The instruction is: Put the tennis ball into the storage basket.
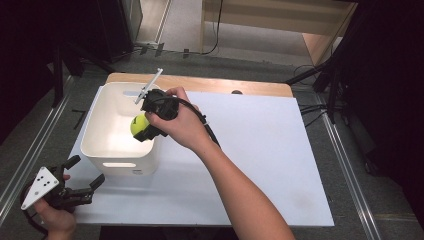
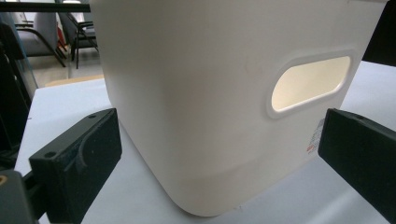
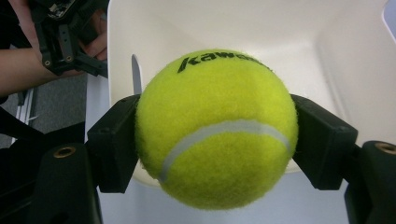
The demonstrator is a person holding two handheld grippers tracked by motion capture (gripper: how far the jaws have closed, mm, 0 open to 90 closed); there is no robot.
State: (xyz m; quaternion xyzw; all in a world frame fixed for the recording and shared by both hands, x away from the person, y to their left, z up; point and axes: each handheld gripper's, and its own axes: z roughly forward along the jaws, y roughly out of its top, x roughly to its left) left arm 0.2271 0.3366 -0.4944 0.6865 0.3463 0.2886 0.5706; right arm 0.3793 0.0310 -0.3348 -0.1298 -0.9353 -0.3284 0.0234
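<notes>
A yellow tennis ball (image 1: 138, 125) (image 3: 217, 128) with black lettering is clamped between the pads of my right gripper (image 1: 145, 127) (image 3: 217, 140), which is shut on it. The ball hangs over the right rim of a white plastic bin (image 1: 117, 137) (image 3: 233, 23), above the bin's inside. My left gripper (image 1: 82, 175) (image 2: 219, 154) rests at the near left corner of the board with its jaws wide apart, nothing between them. It faces the bin's (image 2: 210, 93) near wall with the handle slot (image 2: 310, 84), without touching it.
The bin stands on a white board (image 1: 260, 150) laid over a wooden table (image 1: 200, 82). A grey floor and metal rails (image 1: 30, 150) flank the table. In the right gripper view the other hand and its gripper (image 3: 65, 42) appear at the upper left.
</notes>
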